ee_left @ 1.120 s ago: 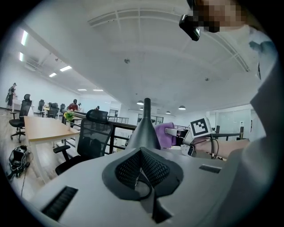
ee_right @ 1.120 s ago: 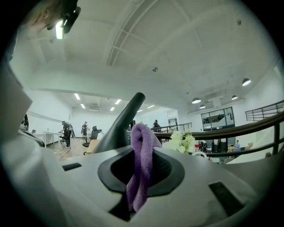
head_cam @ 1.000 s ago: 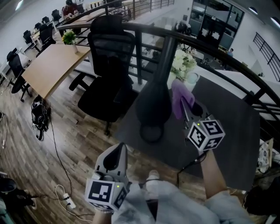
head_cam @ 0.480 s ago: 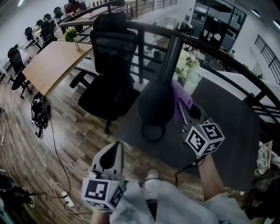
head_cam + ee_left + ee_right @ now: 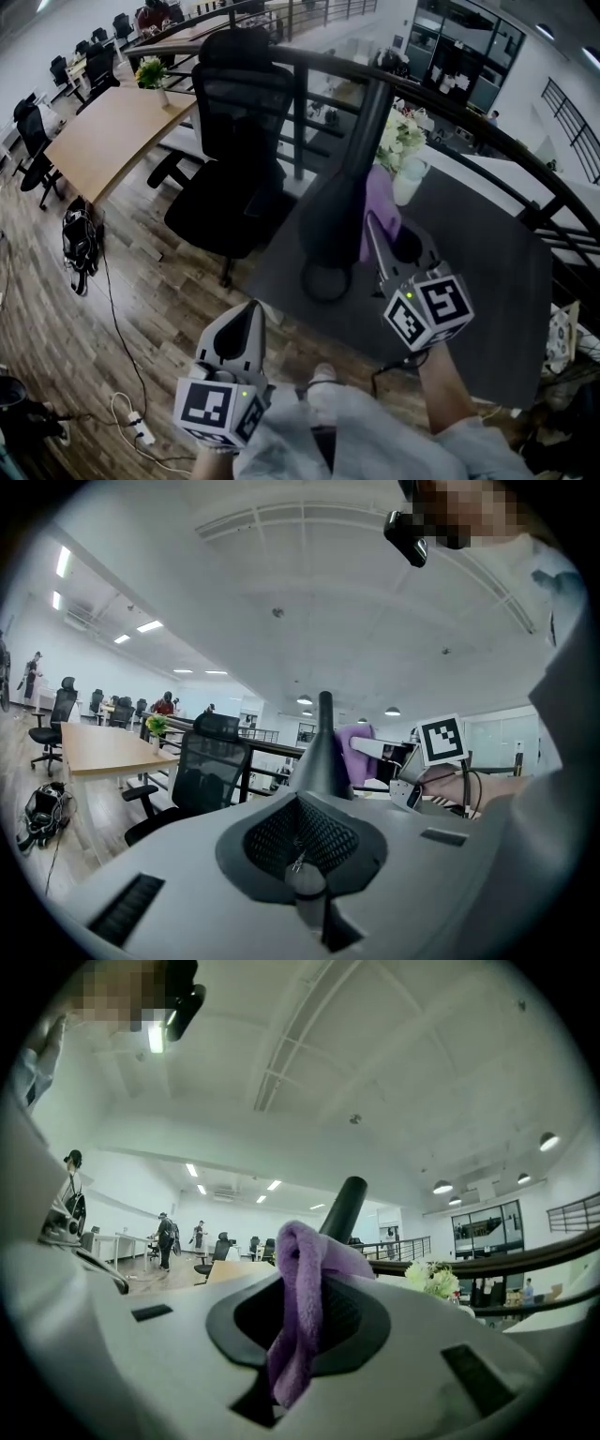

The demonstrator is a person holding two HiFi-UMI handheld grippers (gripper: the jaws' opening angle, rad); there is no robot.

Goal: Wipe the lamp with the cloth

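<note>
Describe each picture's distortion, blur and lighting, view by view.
Head view: fisheye bows the dark metal railing; the tall black lamp is dim. Left gripper view: round black vignette, mosaic patch at top. Right gripper view: same vignette; the purple fleecy cloth is in focus.

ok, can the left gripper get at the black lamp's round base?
Probably yes. The left gripper, fingers shut and empty, hangs off the near edge of the dark grey table, nothing between it and the black lamp's round base. The right gripper holds the purple cloth higher up.

The cloth (image 5: 302, 1279) hides the lamp (image 5: 344, 1207) below its neck.
</note>
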